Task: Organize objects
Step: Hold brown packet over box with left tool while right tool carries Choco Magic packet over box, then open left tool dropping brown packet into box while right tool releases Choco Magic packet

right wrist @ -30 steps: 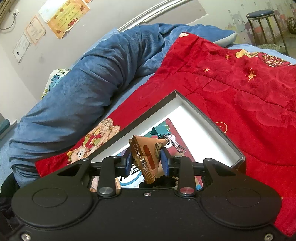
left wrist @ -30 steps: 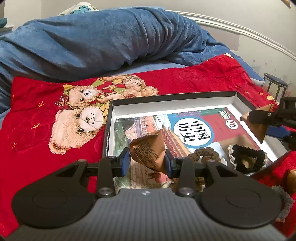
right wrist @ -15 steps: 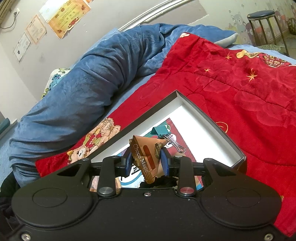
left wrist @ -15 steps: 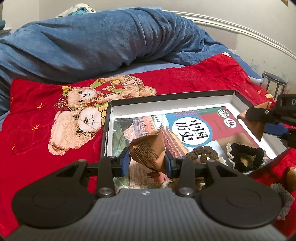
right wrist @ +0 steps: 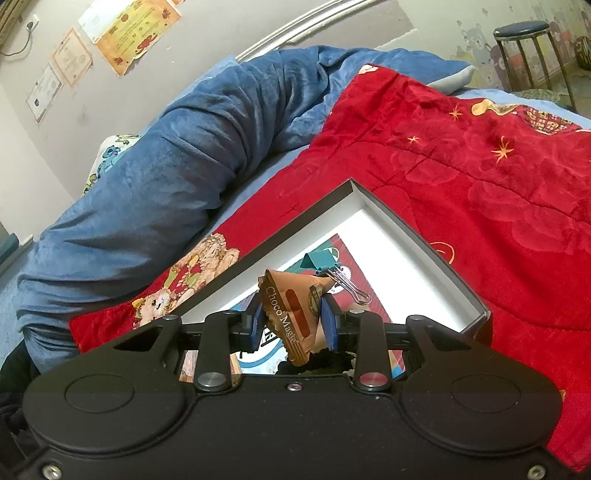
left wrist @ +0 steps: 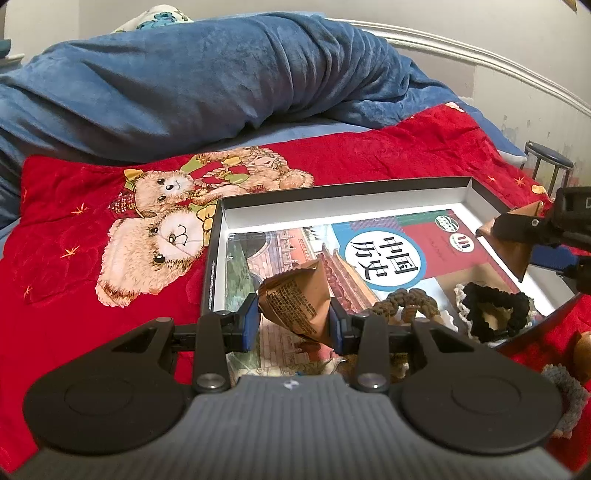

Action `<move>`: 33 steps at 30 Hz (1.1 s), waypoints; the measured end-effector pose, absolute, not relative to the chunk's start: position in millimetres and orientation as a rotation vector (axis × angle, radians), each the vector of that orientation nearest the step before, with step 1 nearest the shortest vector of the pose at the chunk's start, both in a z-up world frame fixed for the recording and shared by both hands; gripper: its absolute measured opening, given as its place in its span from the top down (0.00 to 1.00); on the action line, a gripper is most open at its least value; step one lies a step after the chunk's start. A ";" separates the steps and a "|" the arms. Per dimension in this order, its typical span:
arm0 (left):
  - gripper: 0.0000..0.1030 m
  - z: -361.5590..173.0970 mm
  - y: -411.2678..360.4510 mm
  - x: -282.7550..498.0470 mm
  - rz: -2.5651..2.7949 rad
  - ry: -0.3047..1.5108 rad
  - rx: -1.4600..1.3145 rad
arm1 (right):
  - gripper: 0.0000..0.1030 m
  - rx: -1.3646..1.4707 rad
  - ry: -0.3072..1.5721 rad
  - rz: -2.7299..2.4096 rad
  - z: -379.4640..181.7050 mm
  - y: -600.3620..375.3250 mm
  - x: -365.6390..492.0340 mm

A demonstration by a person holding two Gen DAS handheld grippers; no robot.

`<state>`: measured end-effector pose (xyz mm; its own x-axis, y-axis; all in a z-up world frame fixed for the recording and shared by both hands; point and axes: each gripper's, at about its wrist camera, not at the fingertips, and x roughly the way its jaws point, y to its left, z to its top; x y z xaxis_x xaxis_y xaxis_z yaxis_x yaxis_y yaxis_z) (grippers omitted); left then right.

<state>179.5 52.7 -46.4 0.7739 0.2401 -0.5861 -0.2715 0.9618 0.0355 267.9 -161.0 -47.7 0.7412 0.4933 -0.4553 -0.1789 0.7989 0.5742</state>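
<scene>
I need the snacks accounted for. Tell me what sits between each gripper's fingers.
Left gripper: a brown snack packet, in the left wrist view. Right gripper: a second brown packet, in the right wrist view.

A home bedroom: a bed with a blue plush blanket (left wrist: 207,85) at twelve o'clock over a red teddy-bear quilt (left wrist: 74,236), certificates (right wrist: 129,33) taped on the wall.

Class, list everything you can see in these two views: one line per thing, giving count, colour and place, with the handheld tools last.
Box: one, dark outside, white inside, on the red blanket.
Book: one, multicoloured, flat in the box.
Scrunchies: one brown, one black, on the book.
Binder clip: one, teal, in the box.
Red blanket: one, bear print.
Blue blanket: one, bunched behind.
Stool: one, blue seat, by the wall.
Snack packets: two, brown; one in the left tool, one in the right tool.
</scene>
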 end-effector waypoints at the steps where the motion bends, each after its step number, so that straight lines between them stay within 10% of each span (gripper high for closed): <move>1: 0.58 -46.7 52.4 179.7 0.278 0.628 -0.050 | 0.70 0.528 0.636 0.388 -47.4 -160.5 267.7; 25: 0.56 -53.1 42.1 180.0 0.273 0.620 0.003 | 0.70 0.554 0.670 0.389 -56.5 -156.0 266.8; 33: 0.42 -58.8 30.2 179.5 0.285 0.624 0.076 | 0.68 0.483 0.665 0.373 -58.1 -143.1 264.6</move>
